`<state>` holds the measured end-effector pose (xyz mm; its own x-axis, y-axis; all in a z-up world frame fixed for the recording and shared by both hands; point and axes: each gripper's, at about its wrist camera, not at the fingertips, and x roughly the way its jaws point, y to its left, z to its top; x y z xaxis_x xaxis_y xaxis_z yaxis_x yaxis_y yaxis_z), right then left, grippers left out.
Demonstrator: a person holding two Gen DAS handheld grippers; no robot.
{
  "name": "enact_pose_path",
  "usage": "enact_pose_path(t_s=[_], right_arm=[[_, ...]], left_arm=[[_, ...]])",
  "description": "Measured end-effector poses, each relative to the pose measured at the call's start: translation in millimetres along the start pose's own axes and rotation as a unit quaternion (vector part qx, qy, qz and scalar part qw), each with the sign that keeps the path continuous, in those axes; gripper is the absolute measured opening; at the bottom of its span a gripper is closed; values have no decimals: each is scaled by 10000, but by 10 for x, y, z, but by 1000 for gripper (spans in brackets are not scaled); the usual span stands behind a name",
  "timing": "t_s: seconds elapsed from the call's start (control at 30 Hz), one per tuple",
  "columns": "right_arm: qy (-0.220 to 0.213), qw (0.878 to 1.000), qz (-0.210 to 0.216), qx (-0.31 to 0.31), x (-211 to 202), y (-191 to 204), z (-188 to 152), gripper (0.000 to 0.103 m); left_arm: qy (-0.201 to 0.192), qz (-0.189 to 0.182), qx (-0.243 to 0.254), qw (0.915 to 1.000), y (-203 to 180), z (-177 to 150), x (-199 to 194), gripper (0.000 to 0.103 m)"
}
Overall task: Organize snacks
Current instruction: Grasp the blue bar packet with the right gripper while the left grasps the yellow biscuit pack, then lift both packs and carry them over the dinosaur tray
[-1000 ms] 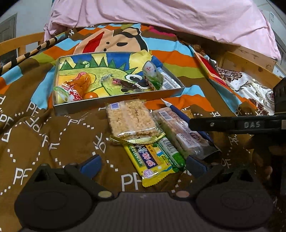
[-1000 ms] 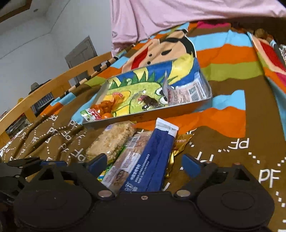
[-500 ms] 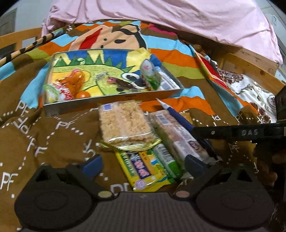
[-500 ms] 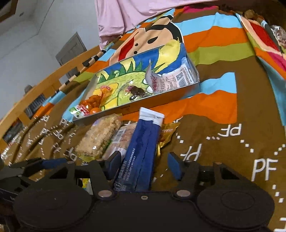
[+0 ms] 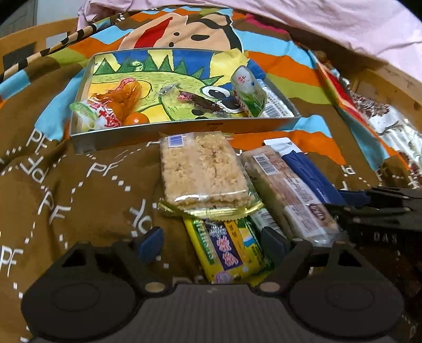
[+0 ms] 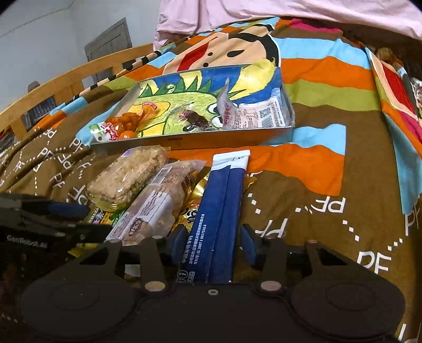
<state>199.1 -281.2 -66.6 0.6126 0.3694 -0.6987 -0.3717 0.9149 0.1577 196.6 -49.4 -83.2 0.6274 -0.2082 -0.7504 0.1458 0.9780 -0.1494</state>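
Note:
A pile of snacks lies on the brown patterned blanket in front of a shallow tin tray (image 5: 184, 129). My left gripper (image 5: 211, 245) straddles the near end of a yellow-green packet (image 5: 226, 250). Its jaws are closing and its pads stand clear of the wrapper. Ahead of it lie a rice-crisp pack (image 5: 203, 174) and a clear-wrapped bar (image 5: 287, 195). My right gripper (image 6: 213, 244) is closing around a long blue packet (image 6: 221, 205). The left pad is at the packet's edge, with a thin gap at the right pad. A gold packet (image 6: 192, 200) lies under the blue one.
The tray (image 6: 211, 139) holds an orange candy bag (image 5: 121, 97), a dark wrapped sweet (image 5: 200, 101) and a green-white pouch (image 5: 248, 92). A pink quilt (image 5: 316, 21) lies behind the tray. A wooden bed frame (image 5: 390, 79) runs along the right, and a door (image 6: 110, 44) stands far left.
Both pairs of jaws have narrowed, the right one much more, around the blue packet. The left gripper has come forward and lower over the yellow-green packet.

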Motion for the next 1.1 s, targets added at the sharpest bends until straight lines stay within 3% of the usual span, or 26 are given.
enact_pose_path(t_s=[0.2,0.3,0.37,0.47,0.63,0.77,0.9,0.93,1.03,1.1], right_arm=[[-74,9998,-49,-191,42,34,-36,54],[-43,9997,-59,-226,45,39,-29,54],[3,9995,-92,-318,37,73,-21,47],[71,9991,-167,-381,0,114,-14,45],[80,9984,-297,-475,-42,128,-25,46],[-57,9989,-291,-365,53,87,-3,63],[-106,9996,-173,-221,122,42,4,65],[-102,9996,-142,-203,129,33,5,64],[-77,9996,-85,-248,117,64,8,47],[-54,9993,-141,-343,106,101,4,45]], left_arm=[[110,459,212,9987,-128,29,111,79],[68,417,236,9988,-146,8,65,66],[76,368,222,9990,-141,-4,23,58],[120,299,93,9994,-94,-30,-36,54],[170,244,73,9995,-77,-58,-88,54],[178,287,78,9994,-91,20,-4,68],[162,352,30,9992,-95,83,77,69],[154,350,14,9993,-93,81,79,69],[101,377,46,9992,-99,47,48,57],[94,343,15,9994,-83,33,10,53]])
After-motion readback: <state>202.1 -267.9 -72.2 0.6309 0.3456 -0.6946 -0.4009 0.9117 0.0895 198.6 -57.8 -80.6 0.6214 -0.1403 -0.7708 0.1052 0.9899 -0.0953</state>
